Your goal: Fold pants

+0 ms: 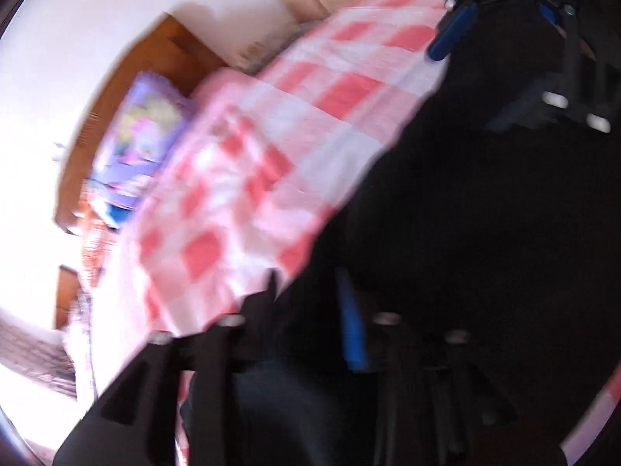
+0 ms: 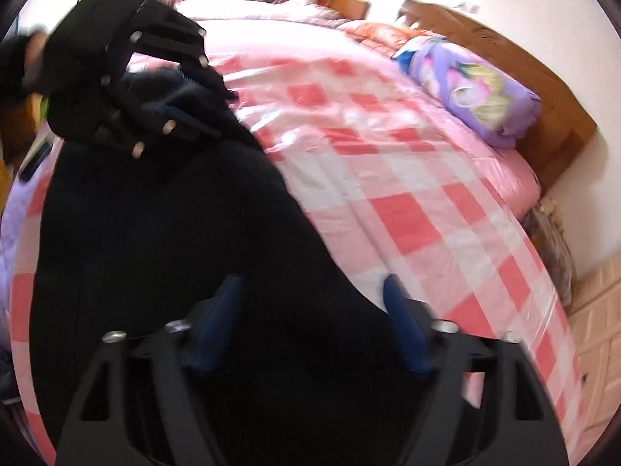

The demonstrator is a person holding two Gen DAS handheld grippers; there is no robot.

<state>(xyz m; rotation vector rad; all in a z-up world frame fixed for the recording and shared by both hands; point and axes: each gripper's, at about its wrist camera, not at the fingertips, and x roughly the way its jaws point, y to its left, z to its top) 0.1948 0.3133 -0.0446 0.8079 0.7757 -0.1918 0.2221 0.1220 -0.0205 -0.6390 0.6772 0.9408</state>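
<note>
- Lying across the near side of a bed, the black pants point(image 2: 163, 233) spread over a pink-and-white checked cover point(image 2: 407, 209), reaching from close under the right wrist camera to the far left, where the other gripper sits.
- The right gripper point(image 2: 310, 291) points down at the cloth; its two blue fingers point(image 2: 403, 330) stand well apart, released, with dark fabric lying between and under them. The pads do not appear to pinch anything.
- The left gripper point(image 2: 182, 89) shows at the far left of the right wrist view, over a bunched end of the pants. Its jaws look parted, but whether cloth is caught in them cannot be told from there.
- In the left wrist view, which is blurred, the left gripper point(image 1: 310, 299) has one blue finger point(image 1: 353, 330) over the black cloth and the other at the edge where pants meet cover; the gap between them looks loose, not clamped.
- The right gripper point(image 1: 500, 27) appears at the far right top of that view, above the pants point(image 1: 485, 233).
- A purple flowered pillow point(image 2: 473, 89) rests at the far right, against a wooden headboard point(image 2: 516, 77).
- A person's hand point(image 2: 35, 54) shows faintly at the left edge.
</note>
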